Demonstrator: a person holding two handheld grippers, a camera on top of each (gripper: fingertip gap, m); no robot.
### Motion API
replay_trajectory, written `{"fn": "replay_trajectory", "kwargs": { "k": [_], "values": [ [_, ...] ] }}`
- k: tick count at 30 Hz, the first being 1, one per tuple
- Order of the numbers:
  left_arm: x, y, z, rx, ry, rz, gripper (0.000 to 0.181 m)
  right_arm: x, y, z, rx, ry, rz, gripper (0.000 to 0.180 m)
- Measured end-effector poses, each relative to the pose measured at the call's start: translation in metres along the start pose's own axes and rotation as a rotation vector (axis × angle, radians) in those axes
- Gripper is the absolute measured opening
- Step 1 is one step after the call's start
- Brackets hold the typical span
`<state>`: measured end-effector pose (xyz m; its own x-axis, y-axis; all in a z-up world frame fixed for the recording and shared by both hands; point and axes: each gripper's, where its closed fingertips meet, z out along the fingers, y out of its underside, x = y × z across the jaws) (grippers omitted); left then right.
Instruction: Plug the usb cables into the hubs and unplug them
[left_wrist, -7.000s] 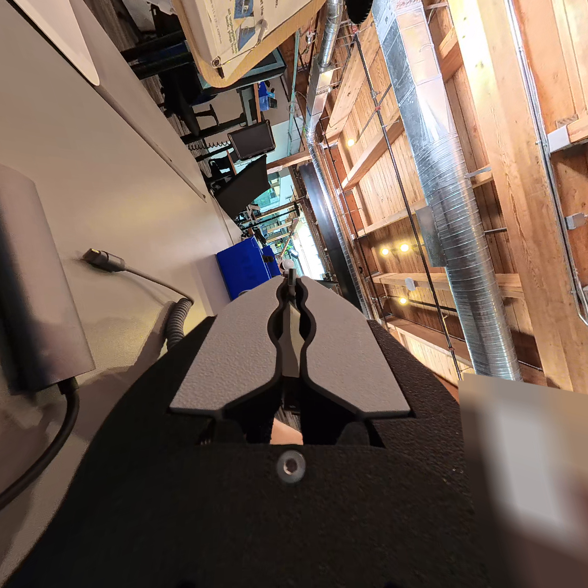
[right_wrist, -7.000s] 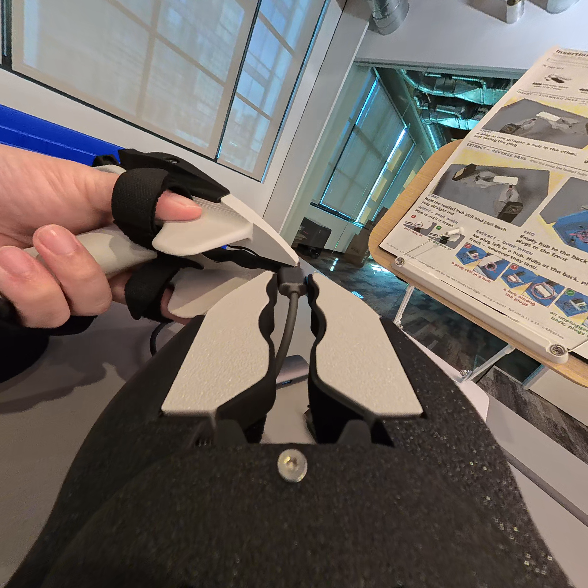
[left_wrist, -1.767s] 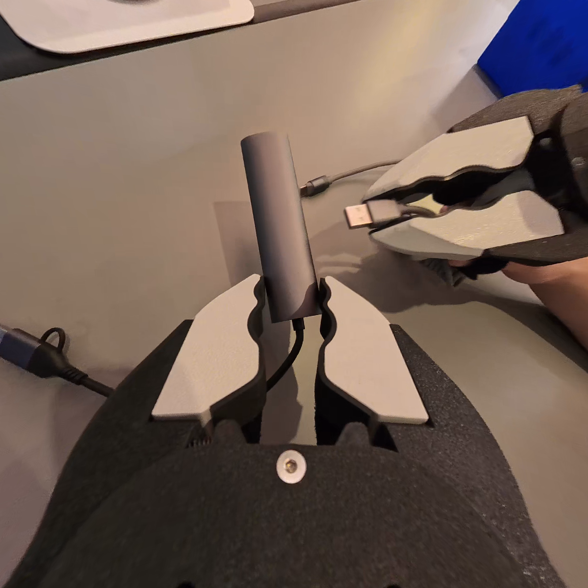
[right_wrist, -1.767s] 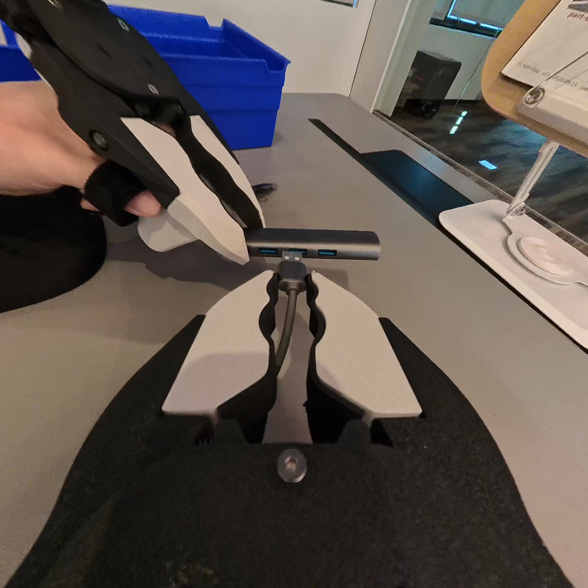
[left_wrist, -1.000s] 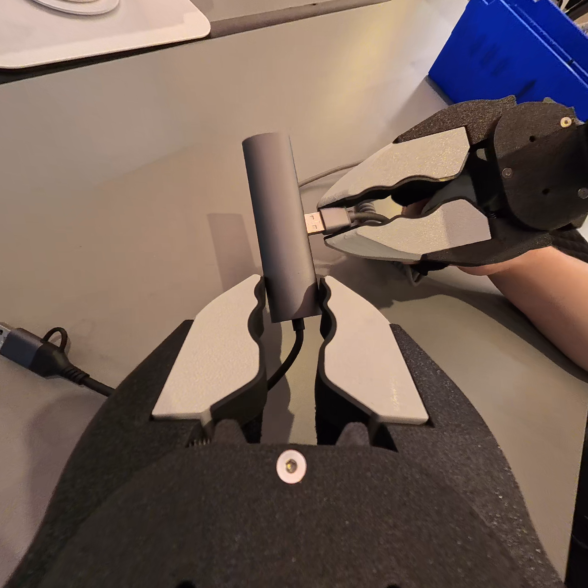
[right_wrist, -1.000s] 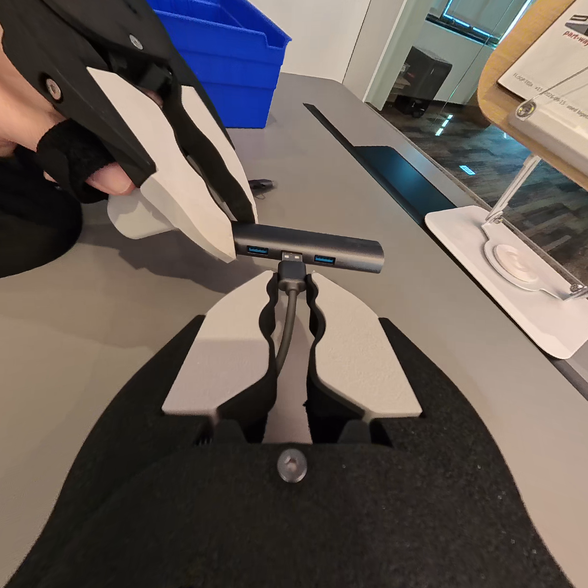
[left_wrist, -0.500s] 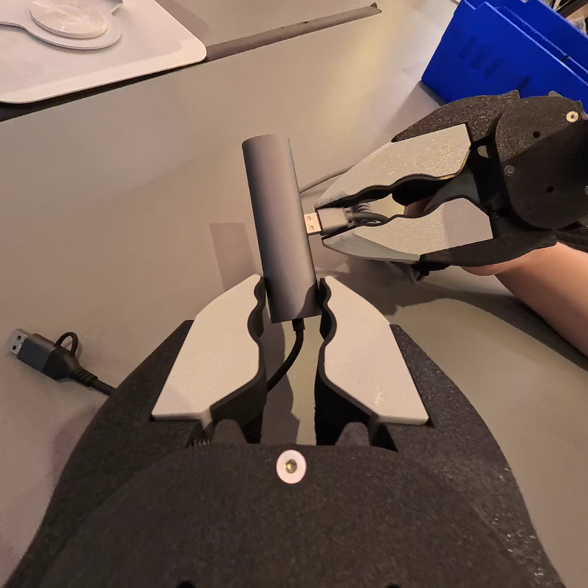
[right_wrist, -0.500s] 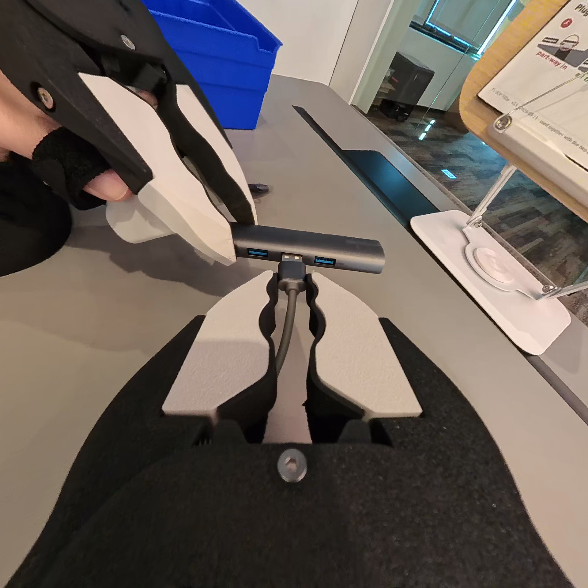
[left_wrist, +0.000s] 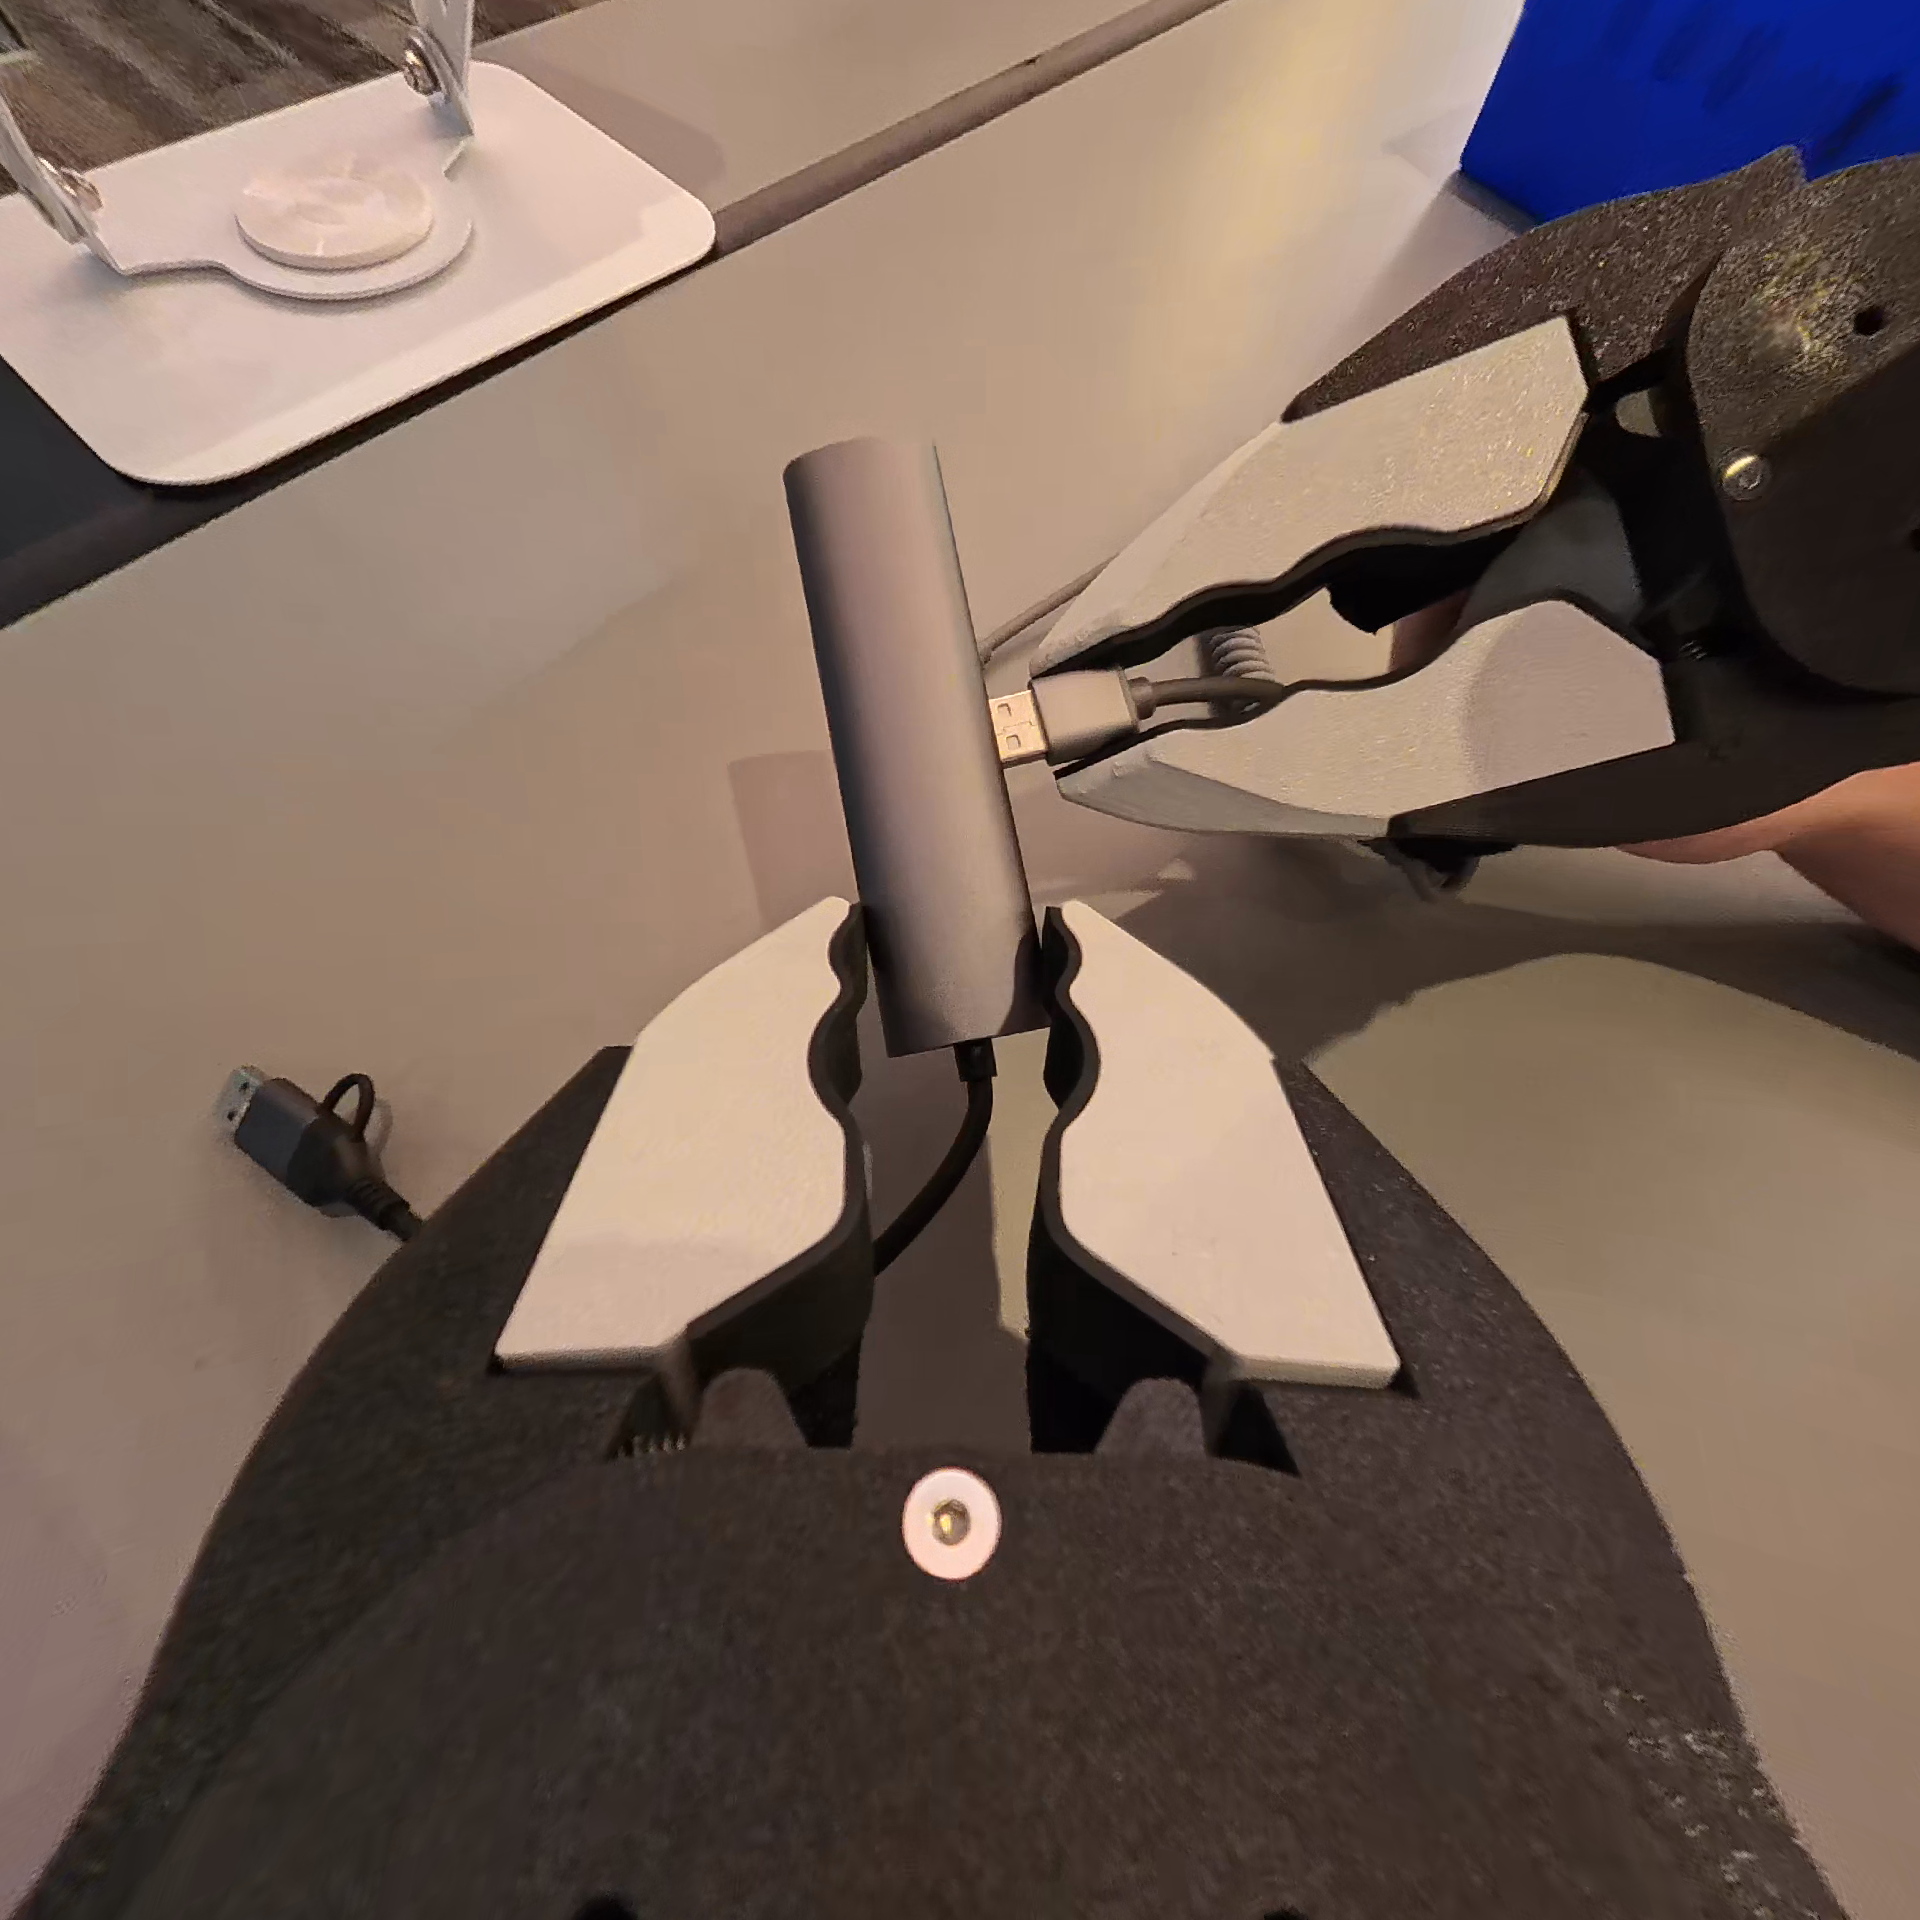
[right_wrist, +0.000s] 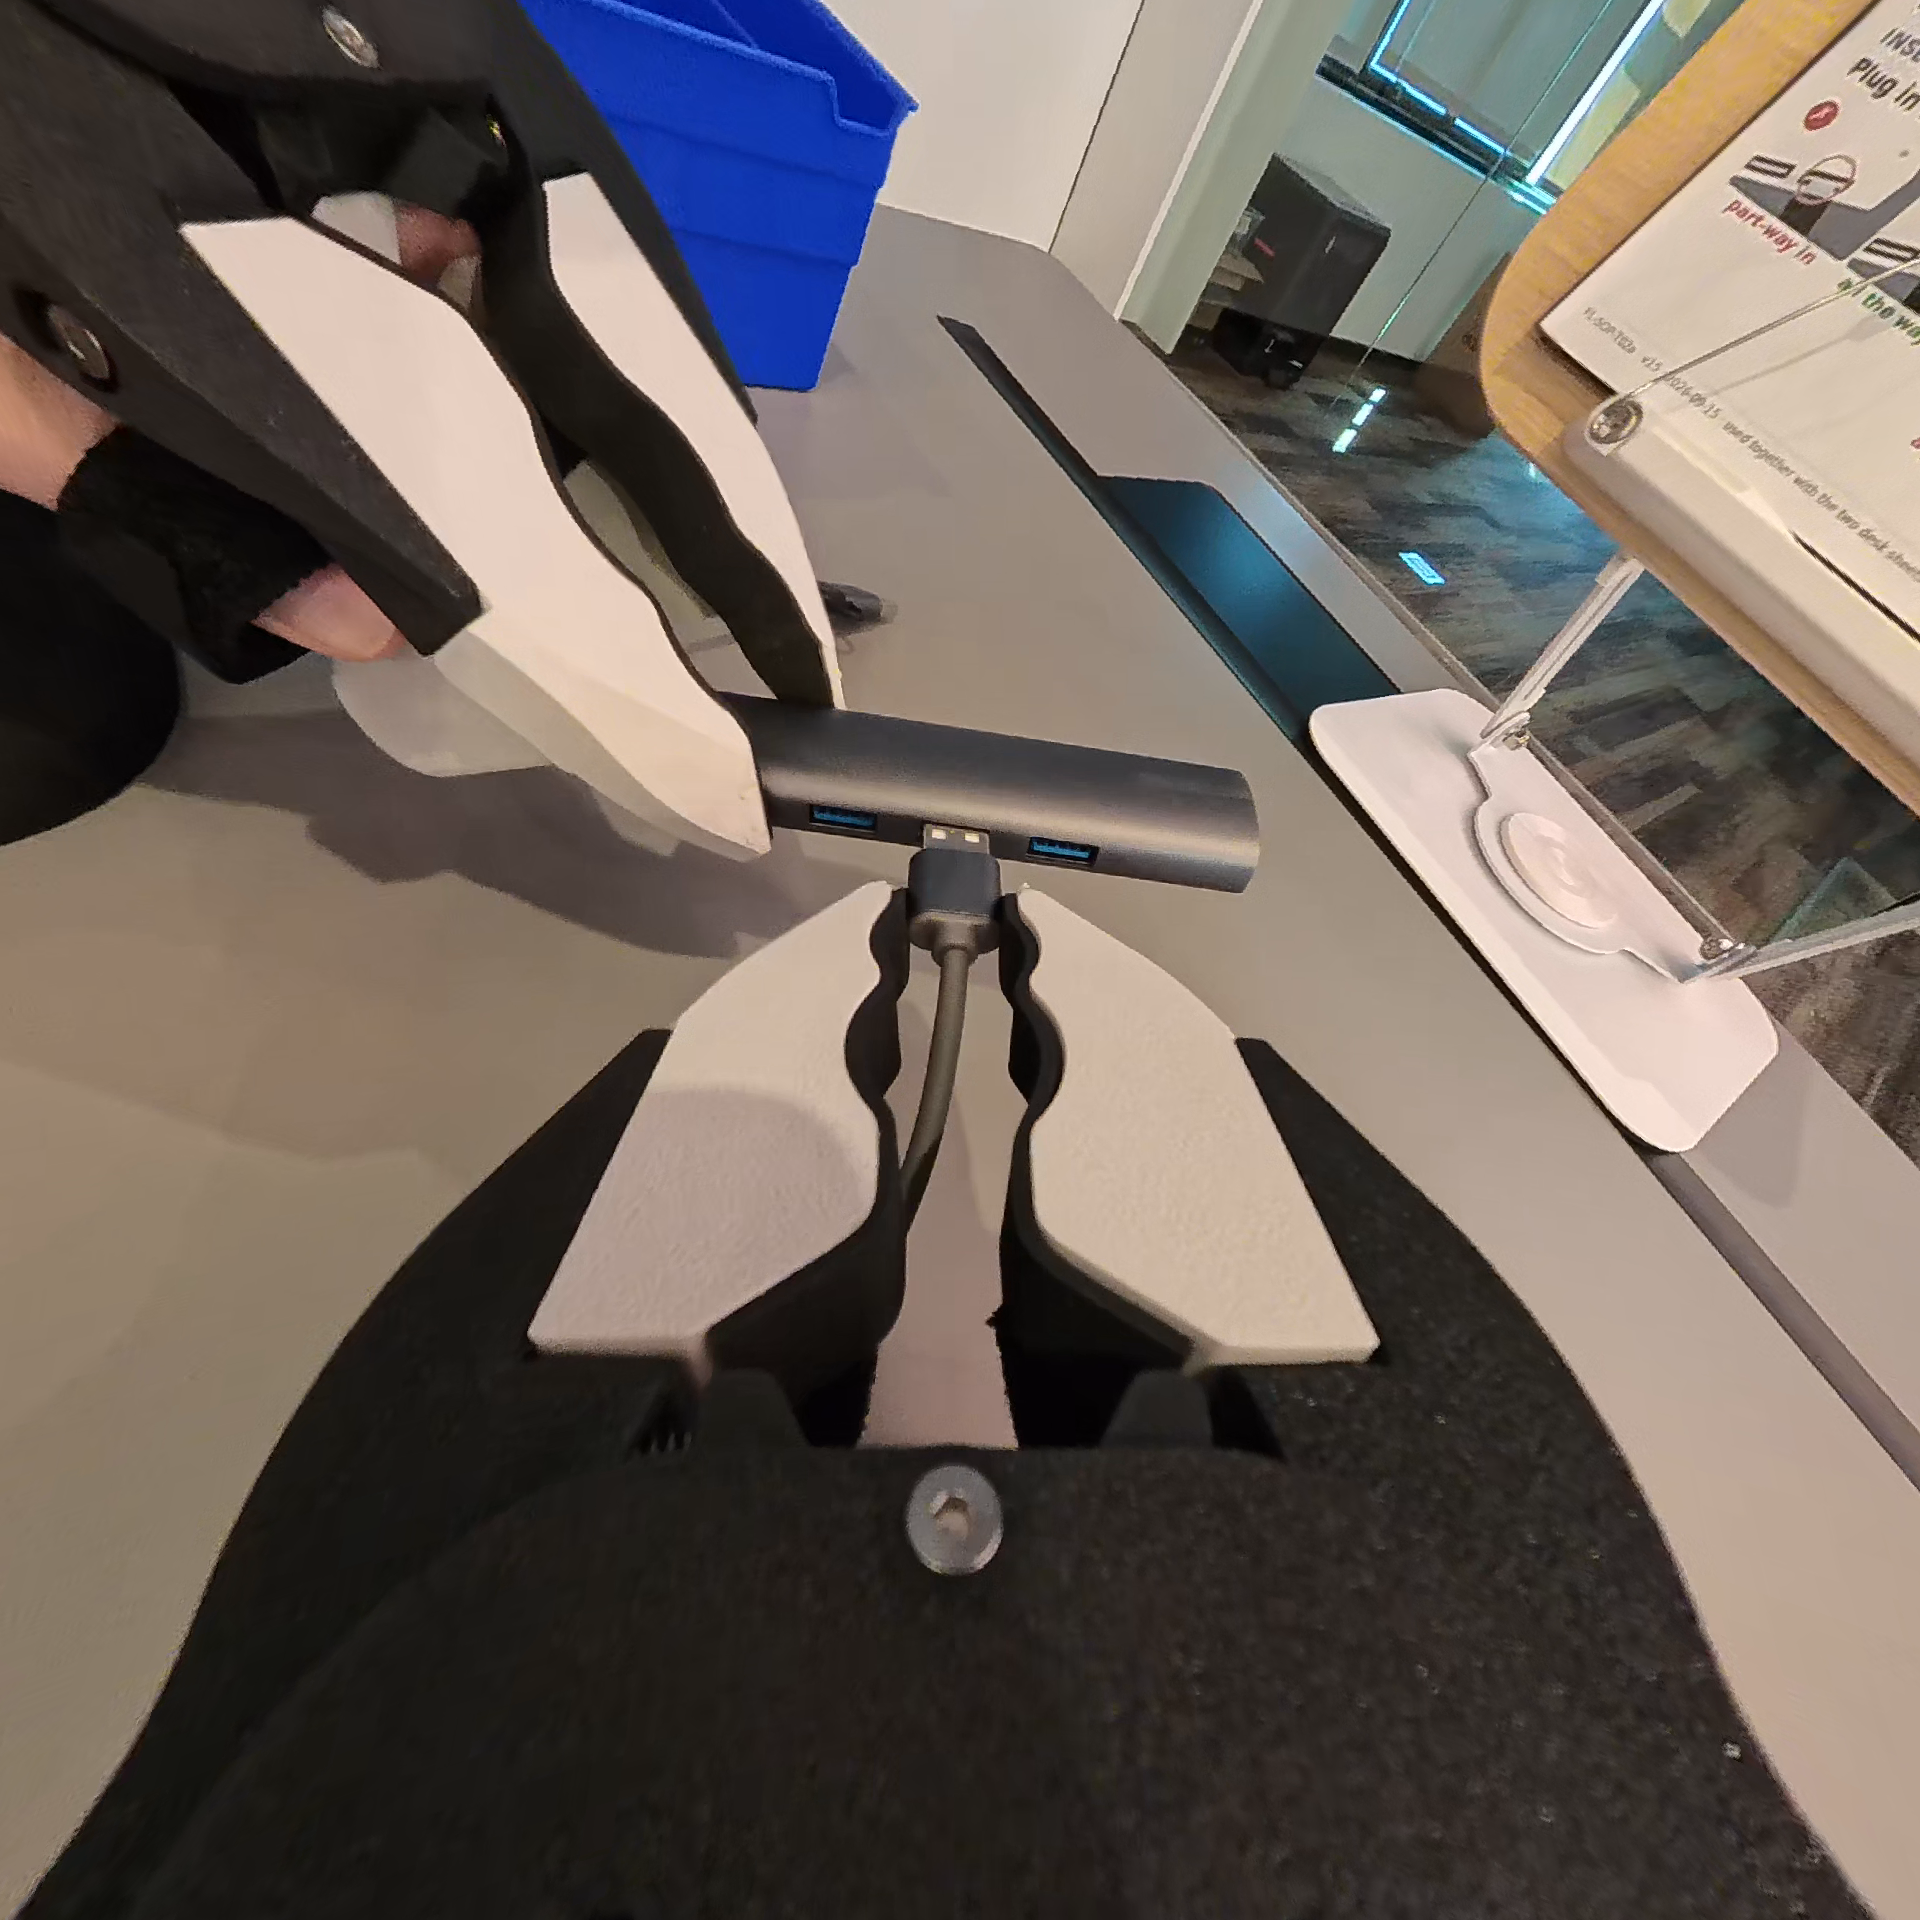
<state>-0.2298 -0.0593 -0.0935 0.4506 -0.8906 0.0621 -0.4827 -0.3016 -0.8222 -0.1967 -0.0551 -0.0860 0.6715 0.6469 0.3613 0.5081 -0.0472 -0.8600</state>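
Observation:
My left gripper (left_wrist: 948, 920) is shut on the lower end of a dark grey USB hub (left_wrist: 904, 707), which stands up out of its jaws. The hub's own cable (left_wrist: 935, 1174) runs back between the fingers. My right gripper (right_wrist: 954, 891) is shut on a dark USB plug (right_wrist: 954, 878). The plug's metal tip sits at the mouth of the middle port of the hub (right_wrist: 1122, 790), with most of the metal still showing. A blue port shows on each side of it. The right gripper (left_wrist: 1051, 727) also shows in the left wrist view, coming in from the right.
A loose dark USB plug (left_wrist: 291, 1132) lies on the grey table (left_wrist: 416, 779) at the left. A white stand base (left_wrist: 312, 301) sits at the table's far side and carries an instruction board (right_wrist: 1714, 343). A blue bin (right_wrist: 727, 156) stands behind the left gripper (right_wrist: 795, 764). The gap from one gripper's tips to the other's is roughly 4 cm.
My right gripper brought the plug from a gap beside the hub up to its middle port. In the last half second plug and hub stay together while both grippers shift slightly.

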Motion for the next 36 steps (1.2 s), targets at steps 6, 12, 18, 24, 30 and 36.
{"fn": "replay_trajectory", "kwargs": {
  "k": [6,12,18,24,30,36],
  "values": [
    [-0.001,-0.001,-0.001,0.006,-0.018,0.016,0.032,0.001,-0.002,0.0,0.004,0.03,0.003,0.016],
    [0.002,-0.005,-0.001,0.041,0.035,-0.05,0.032,0.004,-0.007,-0.002,0.045,0.065,-0.02,0.016],
    [0.005,-0.007,-0.003,0.049,0.04,-0.018,0.032,0.004,-0.01,-0.005,0.082,0.056,-0.046,0.016],
    [0.005,-0.005,-0.002,0.028,0.0,0.042,0.032,0.003,-0.009,-0.006,0.071,0.059,-0.086,0.016],
    [0.006,-0.006,-0.003,0.026,-0.023,0.105,0.032,0.002,-0.008,-0.008,0.079,0.042,-0.103,0.016],
    [0.004,-0.005,-0.004,0.015,-0.039,0.111,0.032,0.001,-0.007,-0.006,0.068,0.081,-0.114,0.016]
  ]
}}
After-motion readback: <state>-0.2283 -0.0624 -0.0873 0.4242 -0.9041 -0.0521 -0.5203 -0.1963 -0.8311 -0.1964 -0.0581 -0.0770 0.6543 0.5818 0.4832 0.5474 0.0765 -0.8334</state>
